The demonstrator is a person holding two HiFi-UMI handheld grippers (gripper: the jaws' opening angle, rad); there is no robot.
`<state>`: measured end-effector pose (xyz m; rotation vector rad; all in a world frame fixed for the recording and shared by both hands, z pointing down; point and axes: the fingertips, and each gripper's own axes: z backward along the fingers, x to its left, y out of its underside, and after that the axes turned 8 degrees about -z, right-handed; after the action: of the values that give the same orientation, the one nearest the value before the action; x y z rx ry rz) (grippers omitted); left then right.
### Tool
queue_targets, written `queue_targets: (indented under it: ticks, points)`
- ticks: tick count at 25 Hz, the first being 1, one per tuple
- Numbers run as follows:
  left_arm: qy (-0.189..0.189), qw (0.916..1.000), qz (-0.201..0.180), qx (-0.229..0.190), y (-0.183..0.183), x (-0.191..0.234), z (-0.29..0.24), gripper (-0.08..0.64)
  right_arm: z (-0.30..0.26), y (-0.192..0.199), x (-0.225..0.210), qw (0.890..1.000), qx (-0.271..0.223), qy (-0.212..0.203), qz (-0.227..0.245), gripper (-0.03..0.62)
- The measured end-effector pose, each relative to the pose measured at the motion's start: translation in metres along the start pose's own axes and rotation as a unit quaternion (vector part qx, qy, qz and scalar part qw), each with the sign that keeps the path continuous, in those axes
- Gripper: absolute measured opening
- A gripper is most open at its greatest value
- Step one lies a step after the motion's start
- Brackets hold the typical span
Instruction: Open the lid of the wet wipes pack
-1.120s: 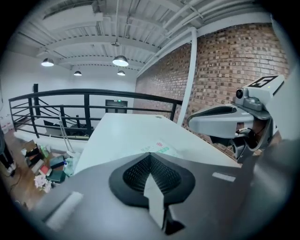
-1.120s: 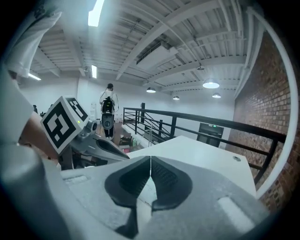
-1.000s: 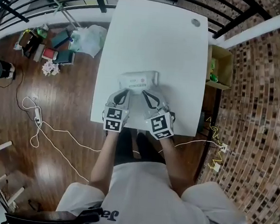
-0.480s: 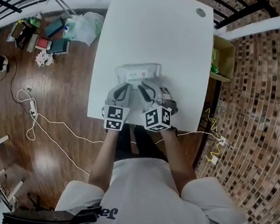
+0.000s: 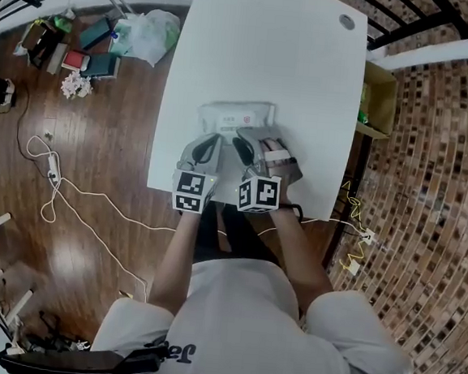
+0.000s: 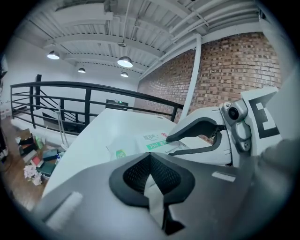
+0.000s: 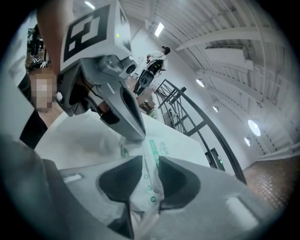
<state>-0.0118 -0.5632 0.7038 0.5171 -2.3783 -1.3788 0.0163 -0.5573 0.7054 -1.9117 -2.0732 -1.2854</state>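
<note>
The white wet wipes pack with green print lies flat on the white table, just ahead of both grippers. My left gripper rests at the pack's near left end. In the left gripper view its jaws are shut, with a thin white strip of the pack's edge pinched between the pads, and the pack stretches beyond. My right gripper has its jaws opening. In the right gripper view the pack's near edge lies in the gap between its pads, and the left gripper's tip touches the pack.
A cable grommet sits near the table's far right corner. An open cardboard box stands right of the table. Bags and books lie on the wooden floor at the upper left, and a white cable runs across it.
My right gripper has rolled, sunk onto the pack and spread its jaws around the pack's near edge. The left gripper has stayed at the pack's left end.
</note>
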Motion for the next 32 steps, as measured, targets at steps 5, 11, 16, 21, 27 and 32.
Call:
queue_targets:
  ticks: [5,11,16,21,27,32]
  points:
    - [0.0,1.0,0.0,0.01,0.0,-0.001,-0.001,0.015,0.002,0.0,-0.001,1.0,0.012,0.004,0.018,0.043]
    - [-0.002,0.9997,0.001,0.023,0.001,-0.001,-0.002,0.015,0.015,-0.011,-0.01,1.0,0.0,0.007,0.018,0.011]
    - [-0.002,0.9987,-0.013,0.049,0.003,-0.003,-0.003,0.015,0.024,-0.027,-0.056,0.998,-0.036,0.037,-0.025,0.005]
    - [0.003,0.998,-0.015,0.062,0.002,-0.004,-0.004,0.015,-0.002,-0.033,-0.097,0.995,-0.043,0.004,-0.09,0.011]
    - [0.013,0.9971,-0.013,0.073,0.003,-0.006,-0.005,0.015,-0.035,-0.025,-0.114,0.989,-0.024,-0.027,-0.145,0.012]
    - [0.027,0.9964,-0.017,0.078,0.004,-0.004,-0.003,0.015,-0.06,-0.012,-0.112,0.984,0.011,-0.058,-0.171,-0.008]
